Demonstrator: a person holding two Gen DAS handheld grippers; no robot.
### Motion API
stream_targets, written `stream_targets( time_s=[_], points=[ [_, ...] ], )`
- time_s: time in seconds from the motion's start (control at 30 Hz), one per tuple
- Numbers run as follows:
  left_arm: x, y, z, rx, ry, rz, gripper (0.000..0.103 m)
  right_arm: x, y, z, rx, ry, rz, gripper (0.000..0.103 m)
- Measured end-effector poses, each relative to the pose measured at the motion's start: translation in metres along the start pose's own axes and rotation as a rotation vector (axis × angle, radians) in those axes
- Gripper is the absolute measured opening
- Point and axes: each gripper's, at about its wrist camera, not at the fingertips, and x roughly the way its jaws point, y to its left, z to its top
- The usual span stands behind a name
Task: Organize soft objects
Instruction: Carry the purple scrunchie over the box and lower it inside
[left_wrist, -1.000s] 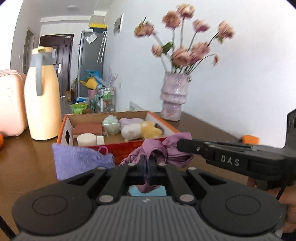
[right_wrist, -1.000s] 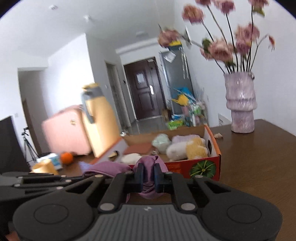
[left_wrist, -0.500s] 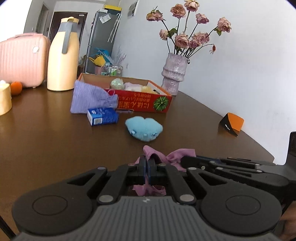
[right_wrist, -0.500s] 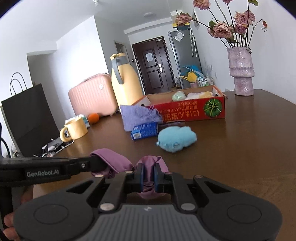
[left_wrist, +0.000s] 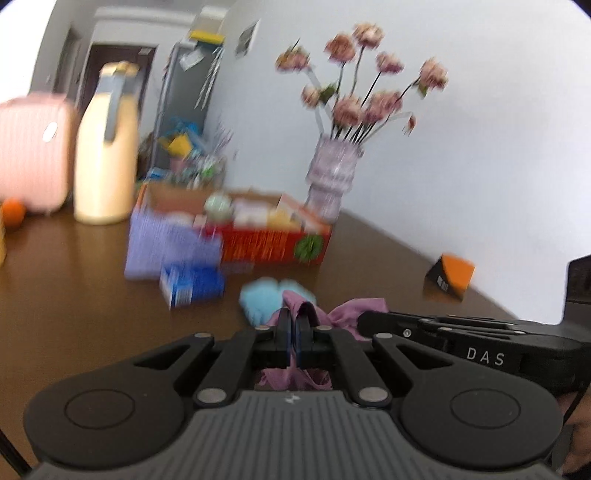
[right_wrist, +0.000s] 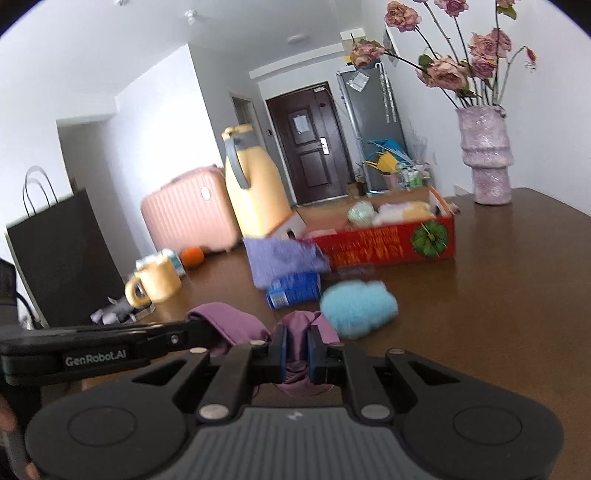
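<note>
Purple cloth held between both tongs above the near edge of the table.

The purple cloth is thin, limp and light; it bunches where I pinch it and sags between the two holds, so I judge it needs one grip at each end, taken on a gathered fold and not on a single layer, which could slip out. My left gripper is closed tight on one bunch; my right gripper is closed on the other, its fingers slightly apart around thicker folds. Just beyond lies a blue plush, then a blue carton and a lilac knit cloth touching the red box further towards the table's far edge.
</note>
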Motion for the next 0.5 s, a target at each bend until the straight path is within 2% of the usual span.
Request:
stream_targets(
  time_s=[0.1, 0.17, 0.23, 0.37, 0.5],
  points=[
    [0.007, 0.006, 0.031, 0.035, -0.056, -0.039, 0.003, 0.016, -0.005, 0.039, -0.014, -0.046, 0.024, 0.010],
    [0.018, 0.013, 0.060, 0.056, -0.089, -0.047, 0.003, 0.037, -0.007, 0.072, -0.037, -0.084, 0.035, 0.010],
    [0.034, 0.022, 0.094, 0.081, -0.115, -0.048, 0.003, 0.069, -0.016, 0.103, -0.006, -0.091, 0.058, 0.010],
    [0.089, 0.053, 0.161, 0.086, -0.107, 0.000, 0.003, 0.160, -0.042, 0.154, 0.106, -0.027, 0.082, 0.010],
    [0.158, 0.098, 0.205, 0.034, -0.020, 0.064, 0.003, 0.245, -0.061, 0.168, 0.188, 0.091, 0.062, 0.010]
  ],
)
